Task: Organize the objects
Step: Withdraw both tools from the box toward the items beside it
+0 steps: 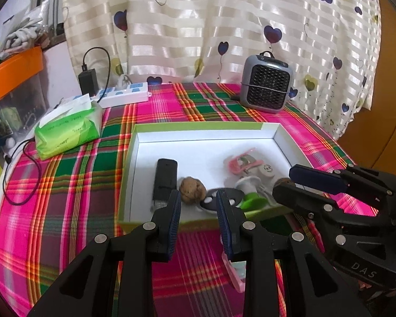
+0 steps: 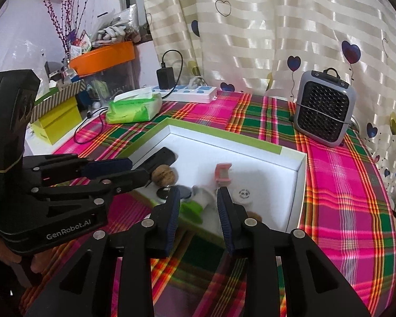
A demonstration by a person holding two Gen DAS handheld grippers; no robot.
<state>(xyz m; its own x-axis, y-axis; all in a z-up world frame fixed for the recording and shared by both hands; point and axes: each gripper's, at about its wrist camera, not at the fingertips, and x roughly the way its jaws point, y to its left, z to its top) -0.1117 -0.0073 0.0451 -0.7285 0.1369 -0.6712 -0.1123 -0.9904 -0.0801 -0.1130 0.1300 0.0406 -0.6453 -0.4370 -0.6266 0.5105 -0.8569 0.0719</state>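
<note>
plaid cloth [image 1: 74, 174] | black stick [image 1: 165, 178] lengthwise toward curtain [image 1: 198, 26] | left gripper [image 1: 198, 206], right gripper [image 2: 198, 203] spread, empty

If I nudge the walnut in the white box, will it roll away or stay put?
The walnut looks round and bumpy, so a nudge would probably set it wobbling more than rolling straight. It lies beside the black stick, which would likely stop it on that side. The box floor looks smooth, so it may slide a little.

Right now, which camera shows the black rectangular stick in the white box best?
The left wrist view: the black rectangular stick lies whole and unblocked beside the brown walnut. In the right wrist view the left gripper covers part of it.
</note>
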